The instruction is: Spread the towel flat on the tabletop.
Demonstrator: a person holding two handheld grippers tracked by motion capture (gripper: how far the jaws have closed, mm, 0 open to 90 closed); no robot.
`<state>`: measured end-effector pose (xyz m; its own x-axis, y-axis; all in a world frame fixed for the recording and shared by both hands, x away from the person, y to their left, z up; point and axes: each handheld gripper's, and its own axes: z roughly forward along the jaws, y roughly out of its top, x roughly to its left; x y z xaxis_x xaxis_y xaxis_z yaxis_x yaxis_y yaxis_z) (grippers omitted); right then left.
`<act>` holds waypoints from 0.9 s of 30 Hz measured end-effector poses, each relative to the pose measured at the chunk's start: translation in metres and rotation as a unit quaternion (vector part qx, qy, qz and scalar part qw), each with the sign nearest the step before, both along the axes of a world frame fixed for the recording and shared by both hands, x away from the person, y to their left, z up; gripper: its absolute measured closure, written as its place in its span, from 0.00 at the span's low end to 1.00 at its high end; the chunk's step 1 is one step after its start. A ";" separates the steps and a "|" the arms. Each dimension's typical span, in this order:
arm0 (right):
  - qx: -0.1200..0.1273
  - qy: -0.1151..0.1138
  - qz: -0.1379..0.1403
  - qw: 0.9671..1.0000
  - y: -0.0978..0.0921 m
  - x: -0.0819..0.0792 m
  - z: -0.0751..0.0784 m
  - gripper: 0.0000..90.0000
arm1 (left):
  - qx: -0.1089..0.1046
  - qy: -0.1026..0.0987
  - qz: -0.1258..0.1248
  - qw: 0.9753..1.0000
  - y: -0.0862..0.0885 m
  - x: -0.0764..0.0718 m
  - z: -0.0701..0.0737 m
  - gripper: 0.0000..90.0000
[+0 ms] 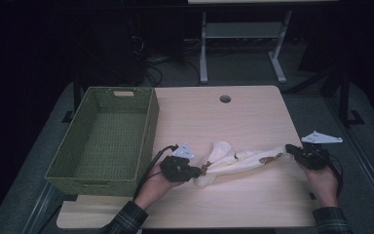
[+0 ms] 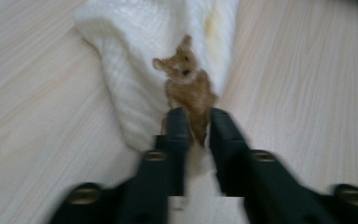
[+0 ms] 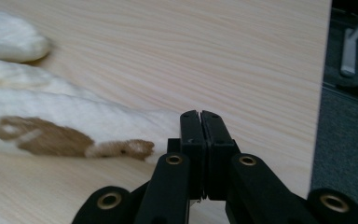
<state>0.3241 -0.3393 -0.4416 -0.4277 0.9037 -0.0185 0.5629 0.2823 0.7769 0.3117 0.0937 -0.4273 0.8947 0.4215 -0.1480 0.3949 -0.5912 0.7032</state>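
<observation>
Low in the frame, your left gripper [image 1: 191, 171] pinches one end of the cream cloth [image 1: 233, 162] and your right gripper [image 1: 292, 149] clamps the other, seemingly to stretch it flat across the table [image 1: 253, 112]. Farther back, upper left, the green basket [image 1: 102, 139] probably awaits it.
</observation>
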 end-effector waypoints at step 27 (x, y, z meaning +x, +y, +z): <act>0.014 0.051 0.071 0.996 0.029 0.015 -0.021 0.69 | 0.015 -0.012 0.024 1.000 -0.087 0.115 -0.012 0.57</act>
